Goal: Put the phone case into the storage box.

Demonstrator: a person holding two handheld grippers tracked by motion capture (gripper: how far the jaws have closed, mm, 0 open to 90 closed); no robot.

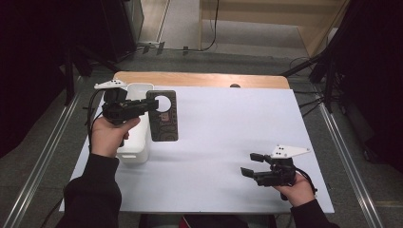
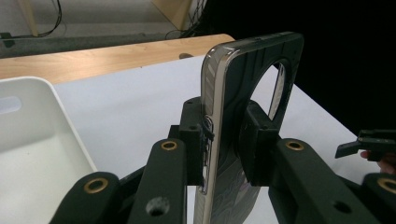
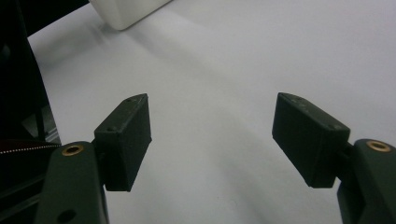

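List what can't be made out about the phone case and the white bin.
- phone case, left gripper view: lower end cut off by the bottom edge; the left gripper pads cover its middle.
- phone case, high view: printed pattern too small to read.
- white bin, high view: the hand hides its inside.

Phone case (image 1: 164, 116): black, with a reddish patch at its middle; in the left gripper view (image 2: 243, 112) a shiny silver edge and faint wavy lines across the dark back.
Bin (image 1: 138, 137): plain white.
Table (image 1: 228, 137): pale white-grey sheet, with a light wood strip along the far edge.
Left gripper (image 1: 142, 107): black, brass-coloured rivets, white top plate.
Right gripper (image 1: 249, 164): black, white top plate.
Sleeves (image 1: 92, 194): black.
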